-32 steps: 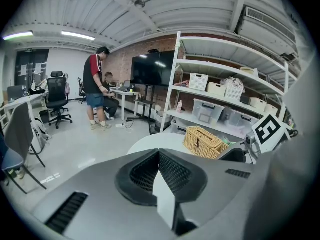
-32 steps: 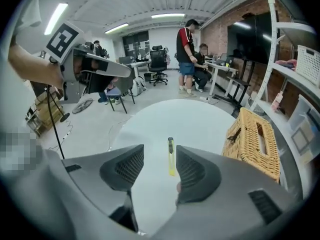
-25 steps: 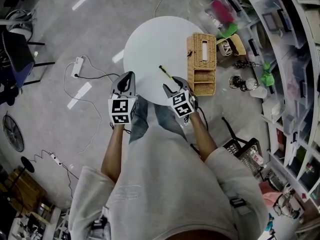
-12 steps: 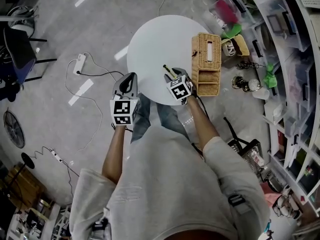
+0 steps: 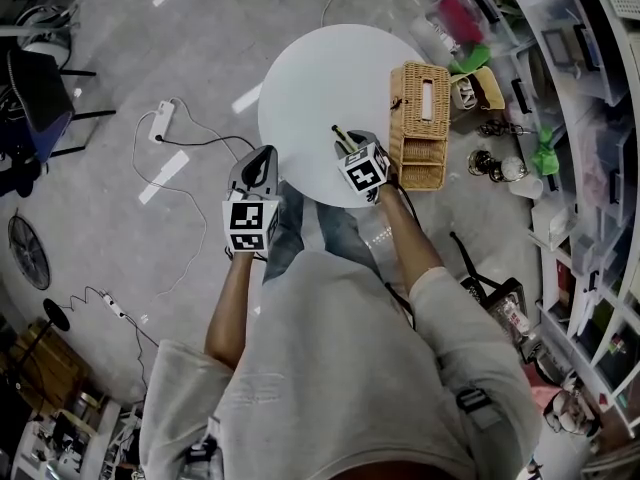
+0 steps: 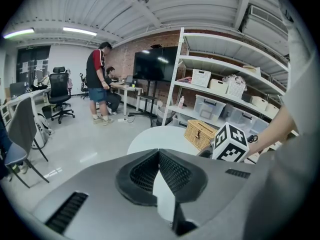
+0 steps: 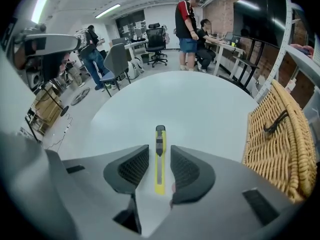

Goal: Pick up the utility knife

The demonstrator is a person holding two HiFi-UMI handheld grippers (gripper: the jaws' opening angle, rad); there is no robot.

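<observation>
The utility knife (image 7: 159,156), yellow with a black slider, lies flat on the round white table (image 7: 165,96). It runs straight away from the right gripper view's camera. My right gripper (image 7: 160,148) points steeply down over it with a jaw on each side of the handle. The jaws are closing, and a thin gap still shows between each pad and the knife. In the head view only the knife's far end (image 5: 340,133) shows ahead of the right gripper (image 5: 352,148). My left gripper (image 5: 262,153) hangs at the table's near left edge, shut (image 6: 159,151) on nothing.
A wicker basket (image 5: 420,118) stands on the table just right of the knife (image 7: 280,134). Shelves with plastic bins (image 5: 560,58) line the right side. A power strip and cables (image 5: 160,123) lie on the floor at left. People and office chairs (image 7: 187,29) are beyond the table.
My right gripper has moved forward and down over the table until the knife lies between its jaws. My left gripper has stayed where it was.
</observation>
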